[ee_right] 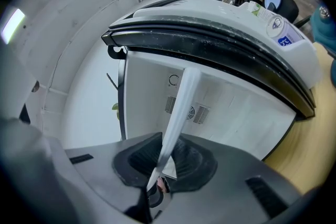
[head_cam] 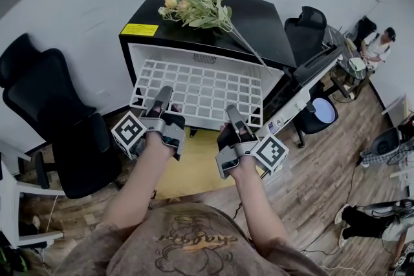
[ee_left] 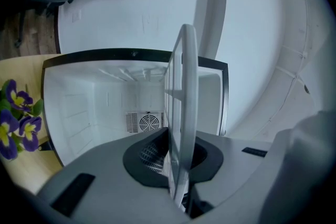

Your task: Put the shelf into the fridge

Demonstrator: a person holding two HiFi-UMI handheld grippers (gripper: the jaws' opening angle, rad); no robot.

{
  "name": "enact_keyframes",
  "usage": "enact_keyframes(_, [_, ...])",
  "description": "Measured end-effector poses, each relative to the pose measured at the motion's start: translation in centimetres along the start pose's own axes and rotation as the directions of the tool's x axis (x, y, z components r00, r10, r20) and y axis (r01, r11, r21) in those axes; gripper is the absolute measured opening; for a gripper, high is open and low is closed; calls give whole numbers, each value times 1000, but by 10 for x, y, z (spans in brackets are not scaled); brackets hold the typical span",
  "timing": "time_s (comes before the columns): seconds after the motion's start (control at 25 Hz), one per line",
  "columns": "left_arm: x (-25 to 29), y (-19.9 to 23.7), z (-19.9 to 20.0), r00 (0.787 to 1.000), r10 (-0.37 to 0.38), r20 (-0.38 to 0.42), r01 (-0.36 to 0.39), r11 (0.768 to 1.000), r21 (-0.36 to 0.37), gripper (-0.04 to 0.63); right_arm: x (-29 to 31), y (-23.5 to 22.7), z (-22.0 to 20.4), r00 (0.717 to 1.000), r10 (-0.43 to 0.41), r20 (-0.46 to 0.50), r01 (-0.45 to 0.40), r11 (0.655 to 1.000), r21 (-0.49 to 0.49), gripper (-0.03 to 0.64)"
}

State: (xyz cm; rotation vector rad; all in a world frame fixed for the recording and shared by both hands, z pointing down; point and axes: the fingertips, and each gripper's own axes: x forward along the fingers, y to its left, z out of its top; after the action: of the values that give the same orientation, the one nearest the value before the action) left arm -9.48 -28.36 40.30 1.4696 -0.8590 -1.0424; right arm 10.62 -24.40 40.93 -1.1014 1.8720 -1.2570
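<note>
Beside the fridge [head_cam: 265, 22], at far left, a black office chair [head_cam: 45, 100] stood clear of the work.

Left gripper [head_cam: 163, 99]: jaws drawn down to a narrow gap on the near edge of the shelf [head_cam: 204, 88], pads pressed on the white frame from both sides.

The shelf was held about level across the fridge's open mouth. Its far edge was at or just inside the opening, and its near edge was out in front with both grippers. How deep it reached I could not tell. Artificial flowers [head_cam: 197, 0] lay on the fridge top.

Right gripper [head_cam: 231, 116]: likewise nearly closed, pinching the same near edge further right.

The door [head_cam: 304, 81] hung open at right, out of the path.

Judgement: the step in hand was the insertion itself, with the shelf lined up but not yet seated. The next move would call for both grippers to push away together and evenly. They would need to keep the shelf flat so its side edges meet the ledges on the inner walls. Any skew or tilt would likely jam a corner. Release should wait until the shelf rests on its supports.
</note>
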Motion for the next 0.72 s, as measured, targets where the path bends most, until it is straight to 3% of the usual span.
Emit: enact_keyframes(0.72, [7,-4,3,1000,-4,8,4,1000,24,44,7,3,4,999,-5,37,3,998,59,48])
